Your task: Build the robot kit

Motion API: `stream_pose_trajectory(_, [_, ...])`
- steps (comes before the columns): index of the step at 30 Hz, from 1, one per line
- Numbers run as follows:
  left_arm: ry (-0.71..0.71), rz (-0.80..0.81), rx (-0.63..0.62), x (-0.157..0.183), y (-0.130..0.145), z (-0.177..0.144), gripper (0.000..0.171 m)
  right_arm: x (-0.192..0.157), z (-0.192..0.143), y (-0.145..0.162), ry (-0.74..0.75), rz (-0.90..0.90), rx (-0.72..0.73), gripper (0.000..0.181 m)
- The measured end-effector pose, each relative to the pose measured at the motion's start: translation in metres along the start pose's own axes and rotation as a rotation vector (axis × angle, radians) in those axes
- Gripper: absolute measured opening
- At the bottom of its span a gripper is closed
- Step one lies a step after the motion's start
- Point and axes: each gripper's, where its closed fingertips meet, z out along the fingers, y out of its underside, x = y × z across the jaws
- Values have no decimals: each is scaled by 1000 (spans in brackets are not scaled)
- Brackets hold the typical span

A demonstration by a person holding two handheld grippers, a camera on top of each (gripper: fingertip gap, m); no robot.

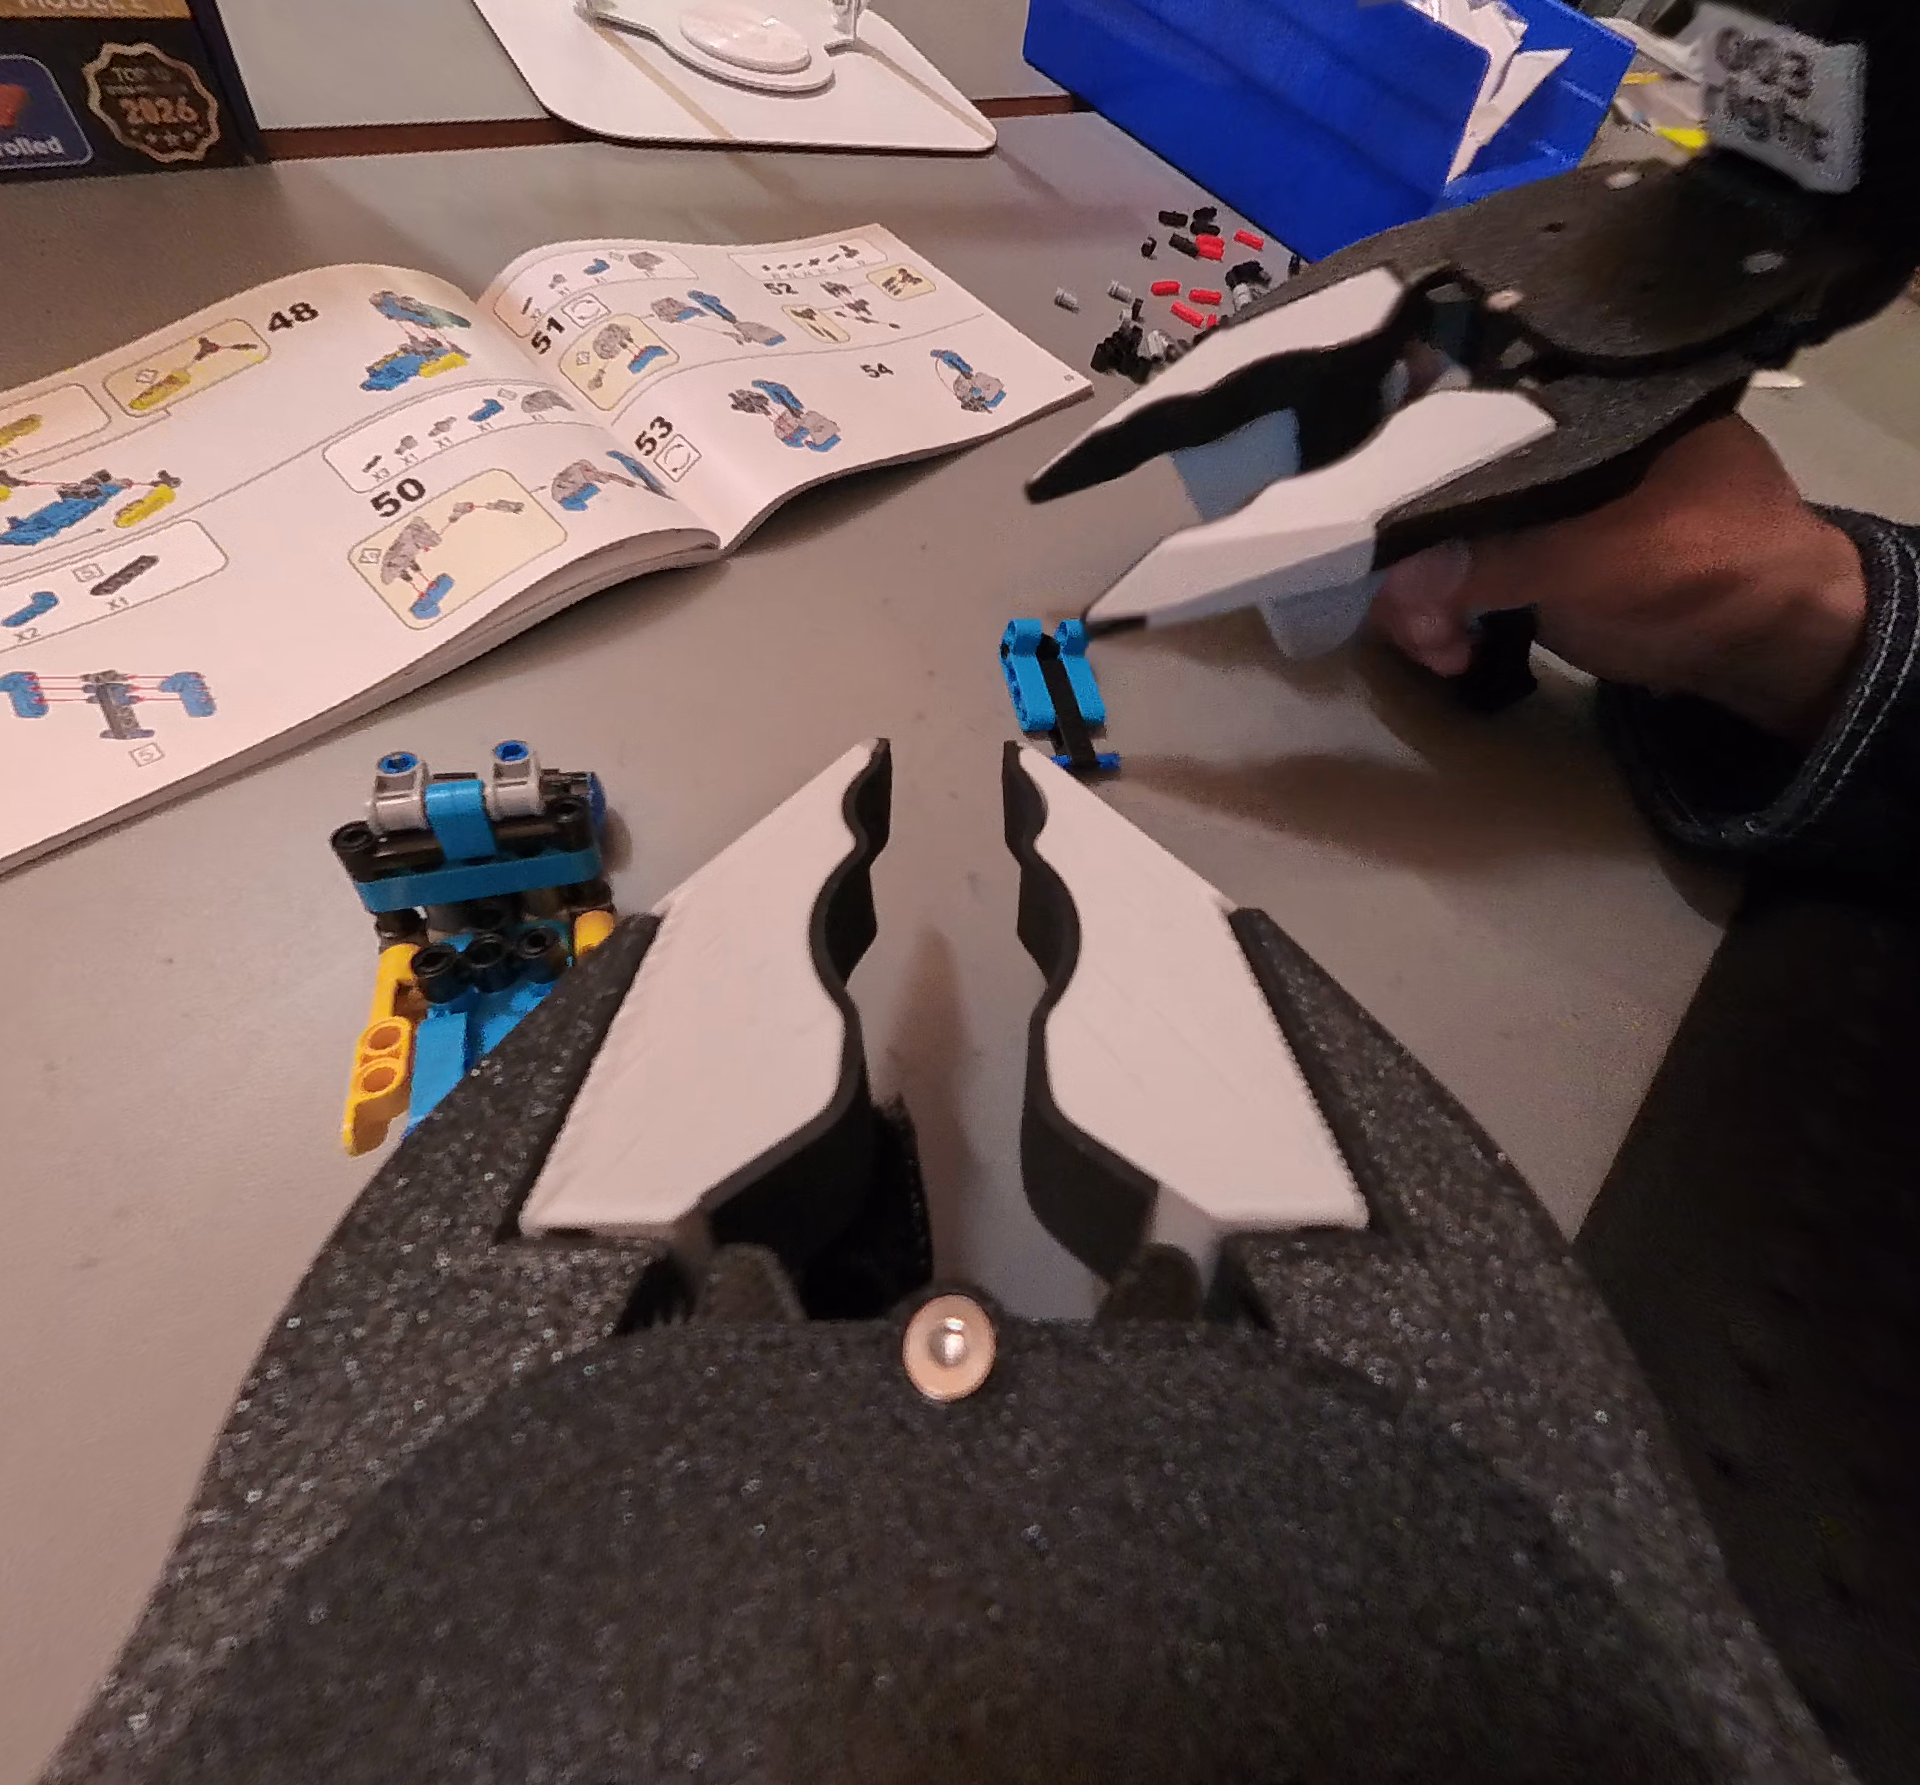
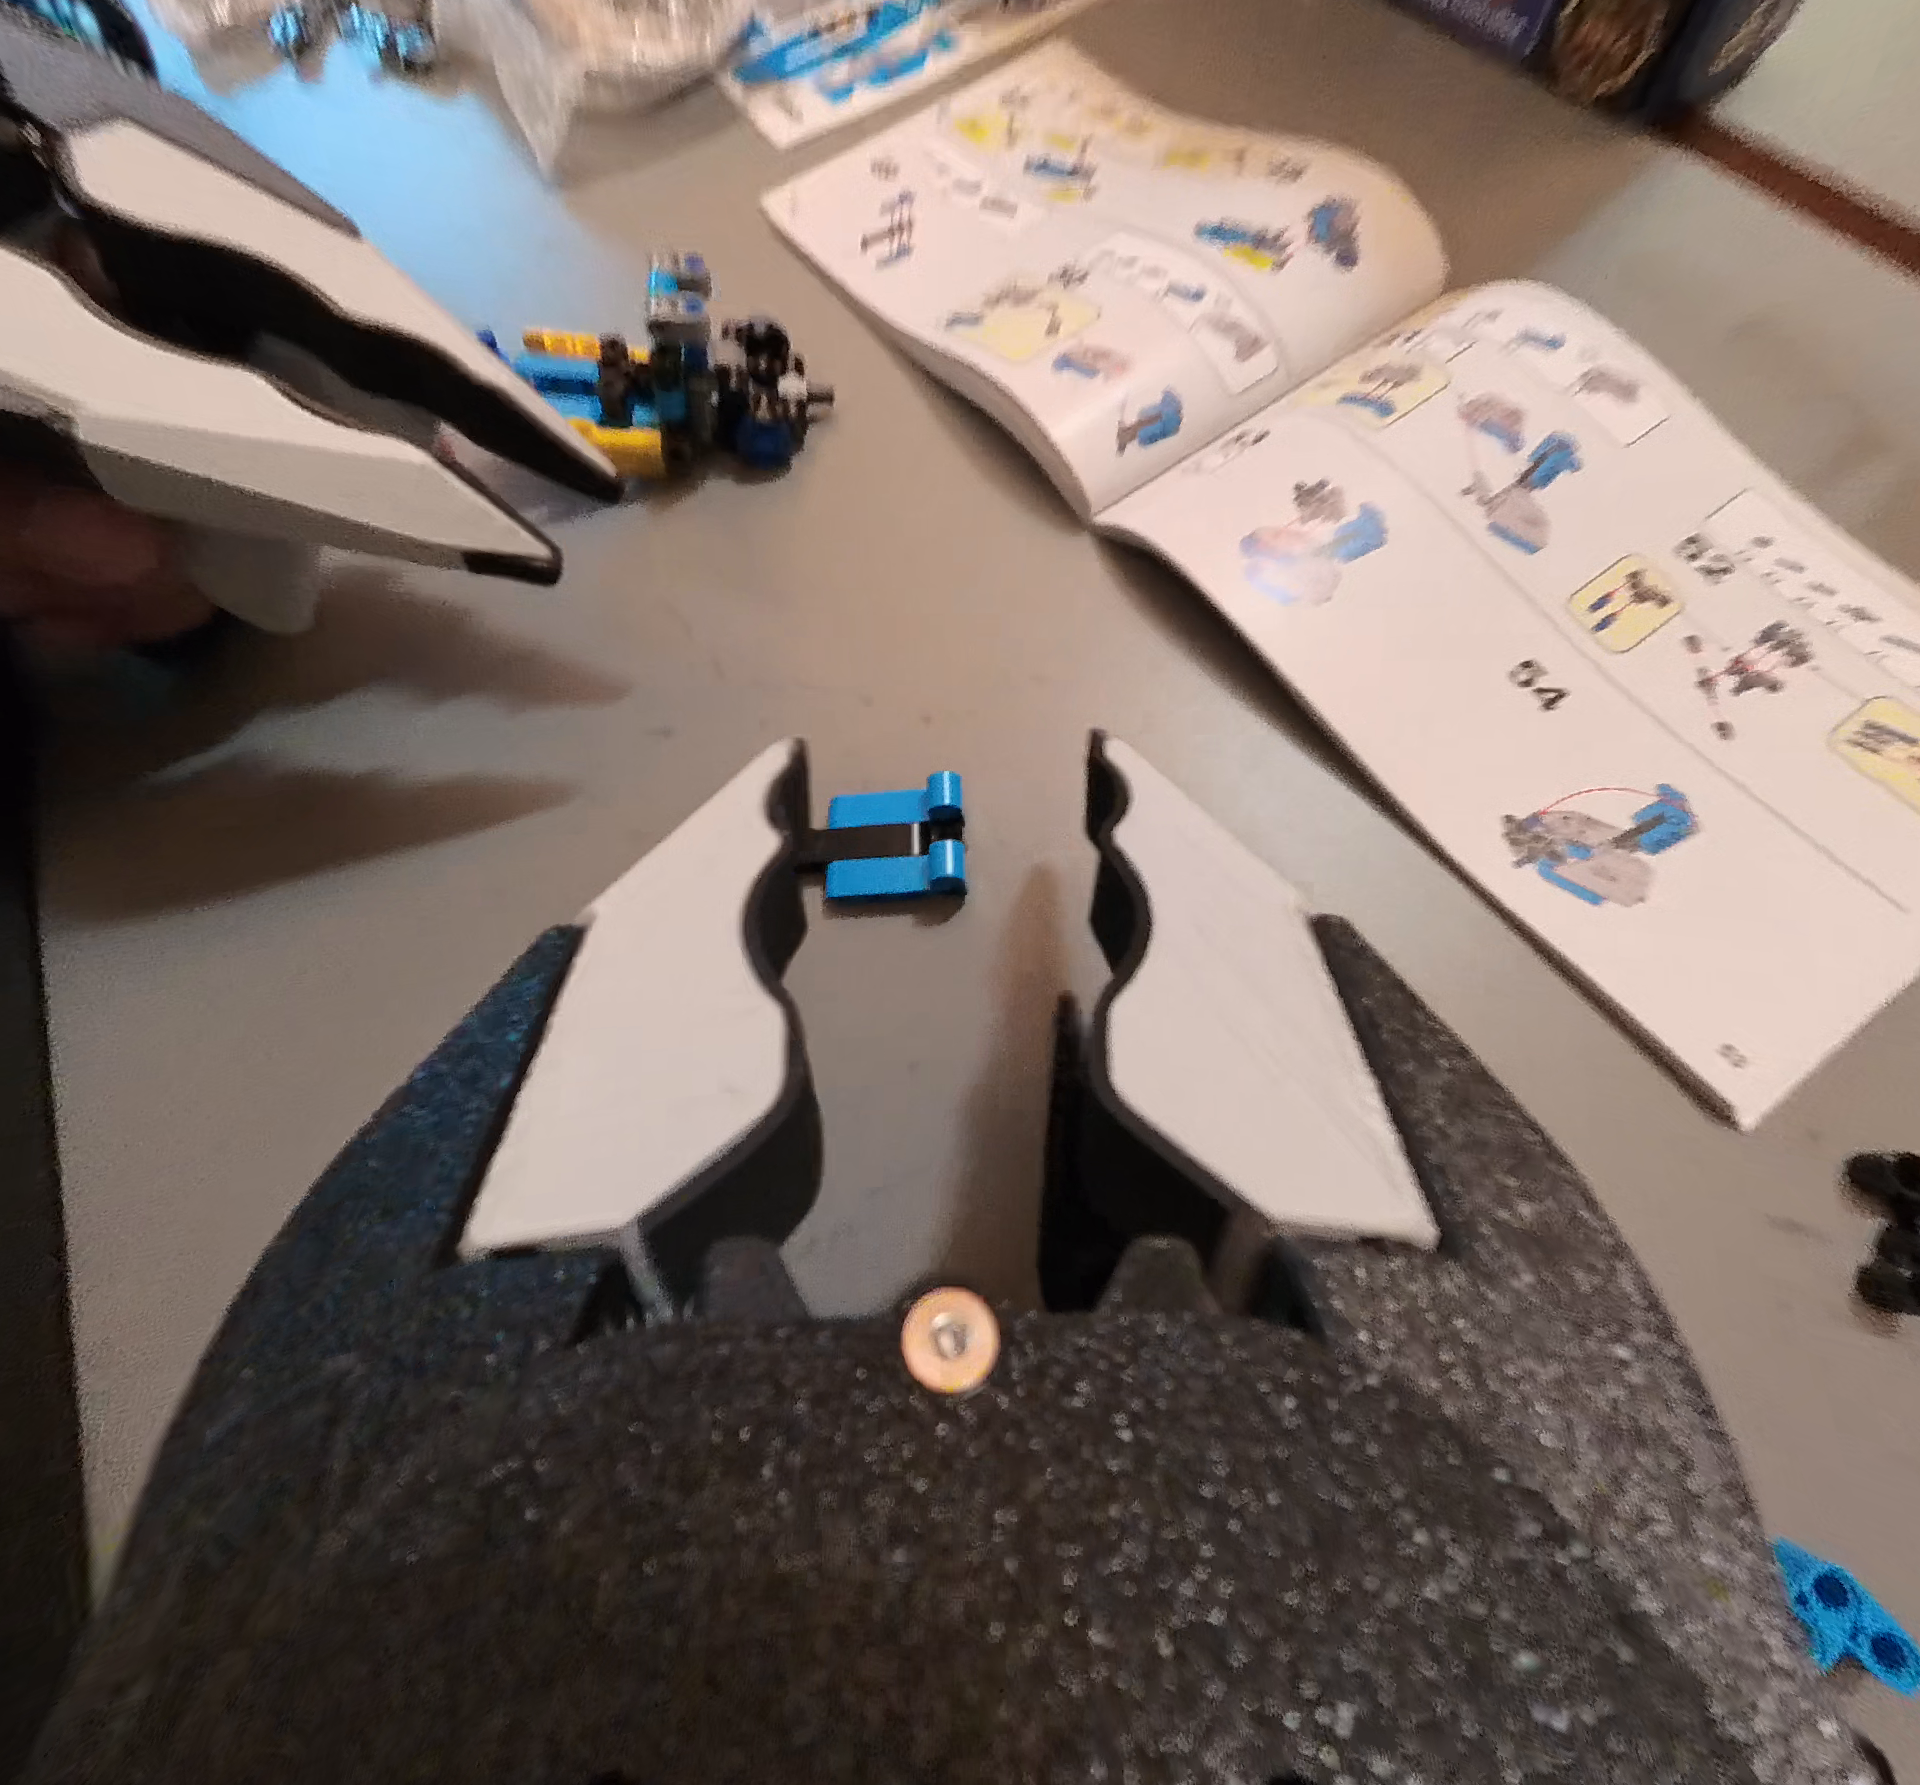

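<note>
Two hand-held grippers, left (image 1: 945,764) and right (image 2: 945,759), gape around one blue part (image 2: 899,847).

Right wrist view motion-blurred; clear bags (image 2: 582,0) indistinct. Box (image 1: 104,21) cut by edge. Left gripper (image 1: 945,779) body hides lower part of brick assembly (image 1: 468,904).

Two claws (image 1: 945,764) (image 2: 945,759), two brick assemblies (image 1: 473,914) (image 1: 1055,686), one open booklet (image 1: 468,478).

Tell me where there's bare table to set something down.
Bare grey table lies left of the left gripper, below the open booklet and beside the blue-yellow assembly. Crowded: around the small blue piece between the right gripper fingers, and the loose pins.
</note>
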Motion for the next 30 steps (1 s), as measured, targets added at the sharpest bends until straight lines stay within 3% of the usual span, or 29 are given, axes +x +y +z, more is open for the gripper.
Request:
stream_pose_trajectory(1, [-1,-1,0,0,0,0,21,2,-6,-5,23,-12,48,44])
stream_pose_trajectory(5, [2,-9,-3,-1,0,1,21,41,-48,-11,297,-38,145,57])
stream_pose_trajectory(9, [-3,-12,-4,-2,0,1,21,71,-90,30,461,102,61,72])
stream_pose_trajectory(10, [-6,-12,-3,-2,0,1,21,68,-99,40,432,151,53,58])
stream_pose_trajectory(12, [-13,-12,0,-4,0,1,21,69,-128,54,417,243,92,49])
stream_pose_trajectory(15, [-15,-22,5,-6,-1,1,21,104,-204,90,542,339,84,44])
stream_pose_trajectory(19, [-20,-13,3,-5,0,1,21,166,-322,160,731,436,30,44])
stream_pose_trajectory(21, [-24,7,0,-4,0,2,21,186,-357,189,740,495,41,42])
stream_pose_trajectory(26, [-33,41,2,-2,1,2,21,197,-365,225,590,564,20,33])
stream_pose_trajectory(30, [-39,29,8,-5,0,1,21,198,-353,228,521,577,26,34])
